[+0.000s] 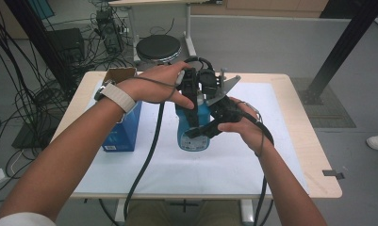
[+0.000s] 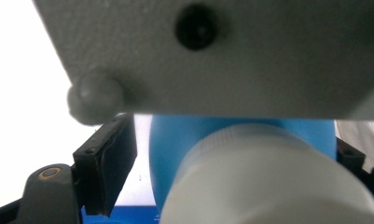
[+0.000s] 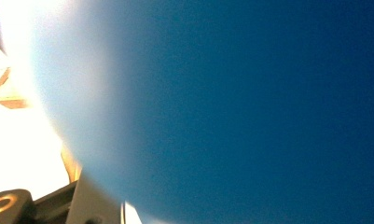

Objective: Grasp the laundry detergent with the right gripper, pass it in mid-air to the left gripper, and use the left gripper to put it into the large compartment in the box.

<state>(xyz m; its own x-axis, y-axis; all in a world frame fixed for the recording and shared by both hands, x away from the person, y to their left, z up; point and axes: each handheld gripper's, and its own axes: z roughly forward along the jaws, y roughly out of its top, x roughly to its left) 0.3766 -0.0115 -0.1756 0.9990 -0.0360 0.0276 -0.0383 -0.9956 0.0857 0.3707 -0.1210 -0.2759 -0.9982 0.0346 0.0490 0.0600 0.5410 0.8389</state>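
The blue bottle [image 1: 192, 134] stands between both tools: left gripper [image 1: 192, 101] spread around its white cap [image 2: 268, 182], right gripper's [image 1: 210, 128] state unclear; likely rigid, smooth plastic, best held at the body.

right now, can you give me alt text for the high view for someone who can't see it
A person's two hands hold black two-jaw grippers, left and right, around an upright blue plastic bottle at the middle of a white-covered wooden table. A blue cardboard box with open flaps stands to the left, partly behind the left forearm.
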